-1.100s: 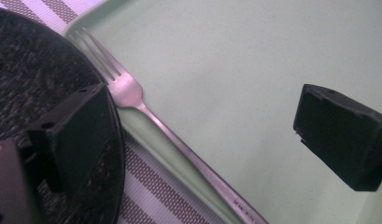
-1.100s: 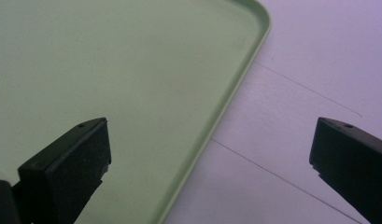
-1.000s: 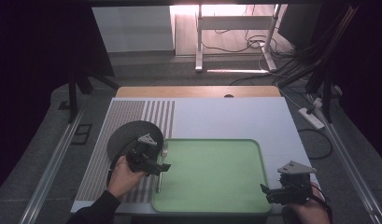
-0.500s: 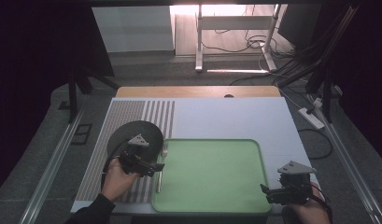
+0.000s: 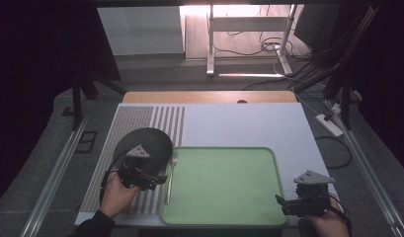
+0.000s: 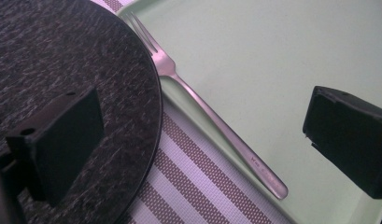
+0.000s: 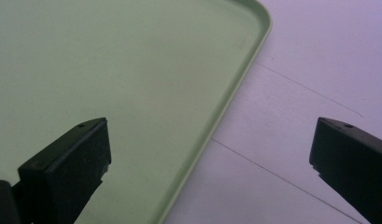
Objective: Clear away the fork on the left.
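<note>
**benchbot_fan:** What are you lining up here?

**me:** The fork (image 6: 203,108). It lies along the left rim of the green tray (image 5: 224,185), tines just beside the dark plate (image 5: 143,143), handle end hanging over the striped mat (image 5: 140,123). My left gripper (image 5: 160,180) hovers over the plate's edge beside the tray, jaws wide, holding nothing. I'd say the trick is to straddle the handle past the tray's rim, come down level, and close slowly so it doesn't skate off. The right gripper (image 5: 283,203) sits at the tray's right edge, jaws wide too, also empty.

**benchbot_fan:** Any brand on it?

**me:** There's a tiny stamp near the handle end, too small to read.
</note>
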### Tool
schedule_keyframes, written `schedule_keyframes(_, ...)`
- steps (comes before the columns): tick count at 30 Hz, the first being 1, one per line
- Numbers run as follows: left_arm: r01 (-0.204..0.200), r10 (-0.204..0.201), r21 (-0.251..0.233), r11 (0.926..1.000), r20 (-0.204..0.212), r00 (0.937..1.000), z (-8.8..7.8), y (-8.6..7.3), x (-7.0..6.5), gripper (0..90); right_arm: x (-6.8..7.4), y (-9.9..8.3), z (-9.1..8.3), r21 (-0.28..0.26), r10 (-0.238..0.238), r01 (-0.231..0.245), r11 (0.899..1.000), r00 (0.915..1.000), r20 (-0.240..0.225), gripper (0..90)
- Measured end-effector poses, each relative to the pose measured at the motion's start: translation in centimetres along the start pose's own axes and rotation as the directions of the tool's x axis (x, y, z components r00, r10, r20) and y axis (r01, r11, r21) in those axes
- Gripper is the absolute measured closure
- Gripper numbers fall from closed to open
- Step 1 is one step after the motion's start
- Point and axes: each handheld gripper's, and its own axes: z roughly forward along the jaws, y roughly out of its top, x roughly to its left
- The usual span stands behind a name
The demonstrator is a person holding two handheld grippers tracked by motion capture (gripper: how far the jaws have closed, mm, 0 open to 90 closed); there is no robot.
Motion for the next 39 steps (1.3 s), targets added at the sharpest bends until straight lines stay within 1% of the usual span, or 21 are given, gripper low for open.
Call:
schedule_keyframes(3, -0.002, 0.002, -0.005, 1.0, -0.01, 0.9999, -0.2, -0.3, 0.0, 0.0, 0.0, 0.0, 0.0, 0.0, 0.0, 0.0, 1.0, 1.0, 0.001, 0.0)
schedule_keyframes(7, 0.01, -0.01, 0.0, 0.9999, -0.015, 0.9998, -0.4, -0.7, 0.2, 0.0, 0.0, 0.0, 0.0, 0.0, 0.0, 0.0, 1.0, 1.0, 0.0, 0.0)
schedule_keyframes(13, 0.034, -0.034, -0.017, 0.9993, -0.018, 0.9993, -1.0, -1.4, 0.5, 0.0, 0.0, 0.0, 0.0, 0.001, 0.0, 0.0, 1.0, 1.0, 0.0, 0.0)
schedule_keyframes(20, 0.037, -0.038, -0.024, 0.999, -0.034, 0.9987, -1.8, -2.2, 0.6, 0.0, 0.0, 0.0, 0.0, 0.0, 0.001, -0.001, 1.0, 1.0, 0.001, 0.0)
schedule_keyframes(26, 0.053, -0.054, -0.029, 0.9982, -0.042, 0.9976, -2.3, -2.9, 0.7, 0.0, 0.0, 0.0, 0.0, 0.0, 0.003, -0.003, 1.0, 1.0, 0.001, 0.0)
schedule_keyframes(39, 0.085, -0.086, -0.038, 0.9957, -0.041, 0.9954, -3.3, -4.5, 0.8, 0.0, 0.0, 0.0, 0.0, 0.002, 0.003, -0.003, 1.0, 1.0, 0.003, 0.0)
